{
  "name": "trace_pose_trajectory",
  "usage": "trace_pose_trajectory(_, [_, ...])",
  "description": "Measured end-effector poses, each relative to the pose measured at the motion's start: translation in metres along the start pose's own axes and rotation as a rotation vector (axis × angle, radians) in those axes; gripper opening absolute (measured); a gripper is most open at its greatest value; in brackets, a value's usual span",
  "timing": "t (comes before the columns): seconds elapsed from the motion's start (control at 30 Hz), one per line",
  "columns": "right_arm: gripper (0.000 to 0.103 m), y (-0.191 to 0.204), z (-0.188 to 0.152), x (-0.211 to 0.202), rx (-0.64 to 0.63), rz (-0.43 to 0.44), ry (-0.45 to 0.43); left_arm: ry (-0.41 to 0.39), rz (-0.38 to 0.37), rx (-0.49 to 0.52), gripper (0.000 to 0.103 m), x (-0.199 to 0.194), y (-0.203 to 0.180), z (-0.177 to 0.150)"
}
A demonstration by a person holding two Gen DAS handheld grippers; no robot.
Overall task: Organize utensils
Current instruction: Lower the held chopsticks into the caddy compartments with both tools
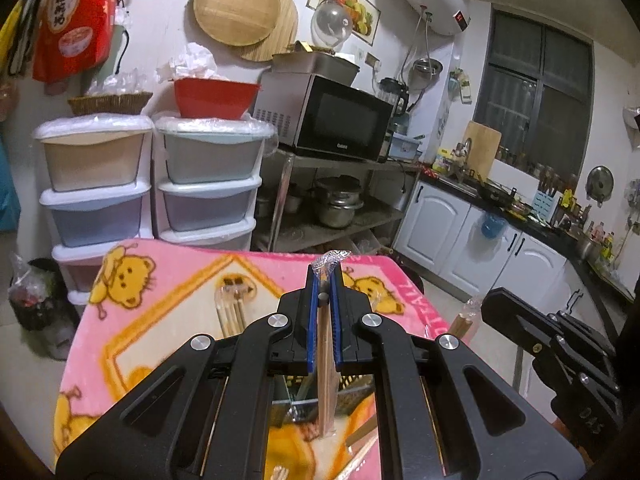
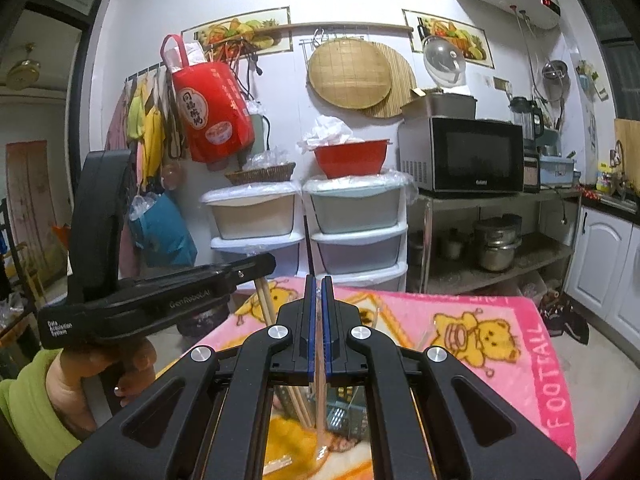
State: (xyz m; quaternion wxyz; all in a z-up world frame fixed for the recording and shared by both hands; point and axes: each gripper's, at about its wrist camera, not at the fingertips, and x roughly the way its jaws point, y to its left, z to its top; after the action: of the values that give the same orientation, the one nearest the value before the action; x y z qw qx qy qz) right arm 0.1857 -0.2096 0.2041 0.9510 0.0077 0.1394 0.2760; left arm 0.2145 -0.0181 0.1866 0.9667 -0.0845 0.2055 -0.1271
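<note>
We hold two black grippers over a table covered by a pink blanket [image 1: 168,276] printed with yellow bears.

Our left gripper [image 1: 325,280] is closed tight on a pair of wooden chopsticks [image 1: 326,364] in a clear wrapper. The pair stands nearly upright between the blue pads, its wrapper tip poking out above the fingertips and its lower end hanging down toward a dark mesh basket [image 1: 352,394] that sits on the blanket just beneath the gripper.

Our right gripper [image 2: 318,284] has its jaws drawn narrow on another wrapped pair of chopsticks [image 2: 320,408], which also hangs nearly upright, with its lower end near the blanket beside the same basket [image 2: 344,416].

More wrapped chopsticks [image 1: 232,308] lie on the blanket farther from us, apart from both grippers.

In the right wrist view, the left gripper appears at the left side, held by a hand [image 2: 100,380] in a green sleeve.

Behind the table stand plastic drawers [image 2: 356,232], a red bowl [image 2: 350,158] and a microwave [image 2: 468,154].
</note>
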Motion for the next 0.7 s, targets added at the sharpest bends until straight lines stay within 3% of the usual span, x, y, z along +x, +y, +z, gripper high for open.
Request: trace_pose_trajectory(0.7, [0.003, -0.035, 0.051, 0.027, 0.006, -0.091, -0.072, -0.075, 0.093, 0.012, 0.003, 0.029, 0.0, 0.029])
